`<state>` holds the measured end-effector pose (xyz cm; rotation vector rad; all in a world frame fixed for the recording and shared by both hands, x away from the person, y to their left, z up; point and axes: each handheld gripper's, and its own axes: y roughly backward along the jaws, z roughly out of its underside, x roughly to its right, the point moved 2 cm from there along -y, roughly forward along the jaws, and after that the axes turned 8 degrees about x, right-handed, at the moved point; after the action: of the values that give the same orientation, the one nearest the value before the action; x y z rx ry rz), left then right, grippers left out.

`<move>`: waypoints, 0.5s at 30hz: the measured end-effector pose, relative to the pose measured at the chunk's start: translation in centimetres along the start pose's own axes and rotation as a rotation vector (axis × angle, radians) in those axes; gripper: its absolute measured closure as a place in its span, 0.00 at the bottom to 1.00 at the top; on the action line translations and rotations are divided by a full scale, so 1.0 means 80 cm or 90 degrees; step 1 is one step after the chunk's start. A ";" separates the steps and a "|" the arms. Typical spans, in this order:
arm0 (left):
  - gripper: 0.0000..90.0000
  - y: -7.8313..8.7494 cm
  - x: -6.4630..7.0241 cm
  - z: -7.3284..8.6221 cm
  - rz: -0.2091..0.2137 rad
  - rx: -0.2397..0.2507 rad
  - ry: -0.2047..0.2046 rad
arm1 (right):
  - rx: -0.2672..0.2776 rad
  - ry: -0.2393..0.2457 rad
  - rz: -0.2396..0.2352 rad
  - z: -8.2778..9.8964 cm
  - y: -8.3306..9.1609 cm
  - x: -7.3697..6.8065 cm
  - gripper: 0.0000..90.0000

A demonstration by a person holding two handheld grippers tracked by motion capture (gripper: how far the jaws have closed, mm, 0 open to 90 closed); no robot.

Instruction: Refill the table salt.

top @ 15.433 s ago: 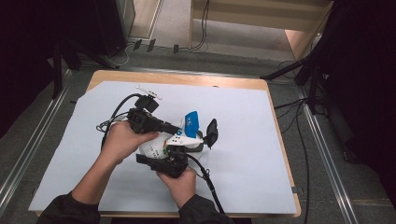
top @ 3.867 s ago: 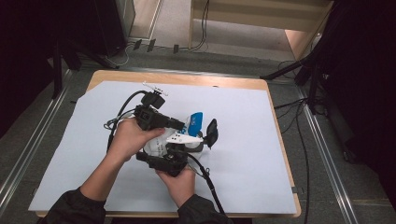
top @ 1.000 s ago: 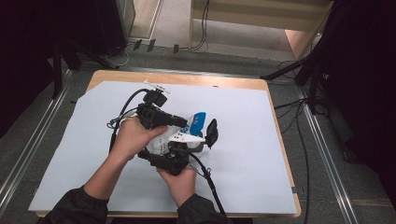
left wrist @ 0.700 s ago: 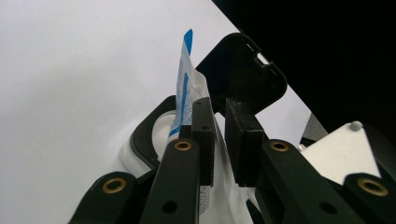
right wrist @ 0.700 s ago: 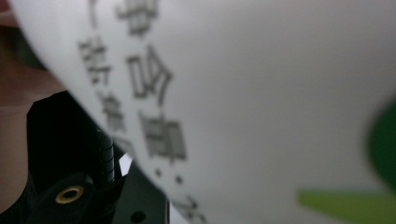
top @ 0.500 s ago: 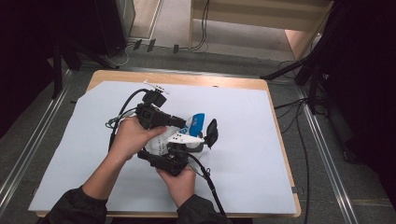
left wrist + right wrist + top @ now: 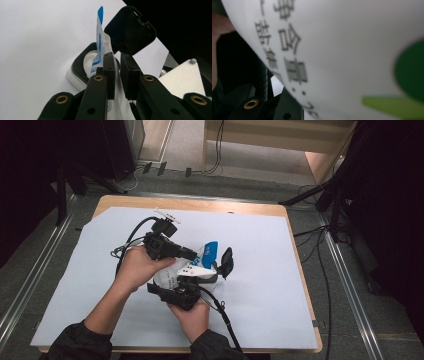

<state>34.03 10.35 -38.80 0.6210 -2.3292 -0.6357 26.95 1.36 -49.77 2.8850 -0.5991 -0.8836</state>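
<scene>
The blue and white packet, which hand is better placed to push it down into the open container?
Left. Its tool already pinches the packet above the container; the right tool steadies the container.

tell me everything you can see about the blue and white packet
The blue and white packet is a thin, flat sachet that looks like glossy plastic film, white with a blue band and small blue print. It stands nearly upright, its blue top corner free in the air. The left gripper pinches it between its two black jaws. Its lower end goes toward the round opening of a white container with a black rim, whose black flip lid stands open beside the packet.
</scene>
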 end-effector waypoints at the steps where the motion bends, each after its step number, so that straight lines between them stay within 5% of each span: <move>1: 0.93 0.000 0.000 0.001 0.003 -0.003 0.000 | -0.001 0.002 0.002 0.002 -0.001 0.000 0.74; 15: 0.95 0.005 -0.002 0.008 0.008 -0.045 -0.036 | 0.009 -0.009 0.026 0.016 -0.001 0.009 0.72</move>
<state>33.55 10.93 -39.08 0.5631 -2.3496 -0.7348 26.81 1.22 -51.18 2.8694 -0.6655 -0.8992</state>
